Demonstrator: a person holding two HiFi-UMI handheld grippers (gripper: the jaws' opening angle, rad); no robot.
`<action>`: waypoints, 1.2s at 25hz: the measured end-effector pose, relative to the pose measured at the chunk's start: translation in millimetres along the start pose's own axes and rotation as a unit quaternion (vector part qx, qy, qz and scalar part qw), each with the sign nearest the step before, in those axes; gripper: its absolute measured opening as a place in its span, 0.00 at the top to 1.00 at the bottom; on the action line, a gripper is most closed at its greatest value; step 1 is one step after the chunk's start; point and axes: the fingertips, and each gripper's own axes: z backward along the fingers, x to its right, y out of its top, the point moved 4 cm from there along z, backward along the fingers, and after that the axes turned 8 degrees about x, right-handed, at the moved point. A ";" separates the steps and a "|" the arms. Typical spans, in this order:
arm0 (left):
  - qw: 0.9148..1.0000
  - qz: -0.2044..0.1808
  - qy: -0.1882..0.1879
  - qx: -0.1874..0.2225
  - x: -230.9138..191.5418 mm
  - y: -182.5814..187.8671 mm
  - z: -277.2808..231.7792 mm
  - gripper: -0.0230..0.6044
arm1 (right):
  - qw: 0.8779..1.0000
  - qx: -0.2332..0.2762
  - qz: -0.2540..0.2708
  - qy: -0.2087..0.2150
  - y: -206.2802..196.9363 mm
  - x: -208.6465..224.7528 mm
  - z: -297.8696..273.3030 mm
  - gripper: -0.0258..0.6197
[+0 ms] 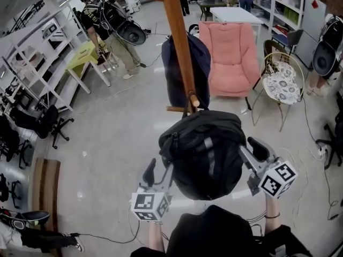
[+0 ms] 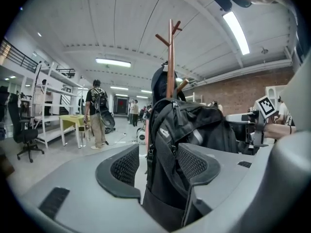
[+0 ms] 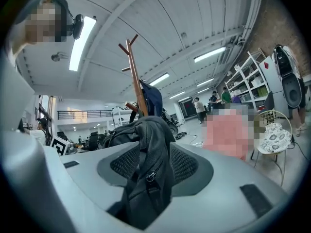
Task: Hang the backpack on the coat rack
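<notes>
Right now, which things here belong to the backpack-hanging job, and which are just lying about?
Job: backpack, between the open jaws of both grippers; coat rack; left gripper; right gripper.

Lying about: navy coat on the rack; pink armchair; wire chair with patterned cushion; yellow-green table; white table.

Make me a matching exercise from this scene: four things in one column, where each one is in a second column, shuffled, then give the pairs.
Things:
1. black backpack
2. navy jacket
3. pink armchair
4. wire chair with patterned cushion

Places:
A. on the floor, right of the armchair
B. between the open jaws of the left gripper and right gripper
C. hanging on the far side of the wooden coat rack
D. beyond the rack, in front of a white table

Pairs: 1-B, 2-C, 3-D, 4-A
</notes>
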 end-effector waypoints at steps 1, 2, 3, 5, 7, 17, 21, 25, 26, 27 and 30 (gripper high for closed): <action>1.000 -0.004 0.004 0.002 -1.0 4.6 2.1 0.55 | 1.000 0.004 0.003 -0.002 4.0 -0.7 1.8 0.67; 1.000 -0.008 0.008 0.005 -1.8 9.3 3.8 0.58 | 1.000 0.008 0.005 -0.003 8.3 -1.2 3.5 0.69; 1.000 -0.012 0.012 0.007 -2.3 13.6 5.2 0.60 | 1.000 0.013 0.006 -0.005 12.6 -1.4 5.3 0.70; 1.000 -0.020 0.020 0.012 -3.0 20.4 7.5 0.65 | 1.000 0.021 0.013 -0.013 19.7 -0.3 9.2 0.77; 0.999 -0.028 0.028 0.015 -4.0 24.6 9.7 0.71 | 0.999 0.027 0.022 -0.021 23.7 1.2 12.0 0.82; 0.996 -0.049 0.066 0.024 -13.8 33.8 21.8 0.87 | 0.997 0.032 0.045 -0.056 27.1 7.1 18.9 0.92; 0.996 -0.052 0.069 0.025 -14.6 37.9 25.0 0.92 | 0.996 0.032 0.056 -0.064 27.6 8.5 20.3 0.93; 0.996 -0.058 0.070 0.027 -15.9 37.5 25.8 0.94 | 0.995 0.026 0.070 -0.063 26.6 8.4 20.1 0.94; 0.995 -0.060 0.070 0.027 -16.2 36.9 25.3 0.94 | 0.995 0.024 0.071 -0.063 25.2 8.7 19.8 0.94; 0.995 -0.061 0.069 0.025 -16.3 35.7 25.0 0.94 | 0.995 0.024 0.070 -0.063 23.8 9.2 19.6 0.94; 0.996 -0.062 0.066 0.022 -16.3 30.7 25.5 0.94 | 0.995 0.027 0.068 -0.063 20.0 10.9 20.2 0.94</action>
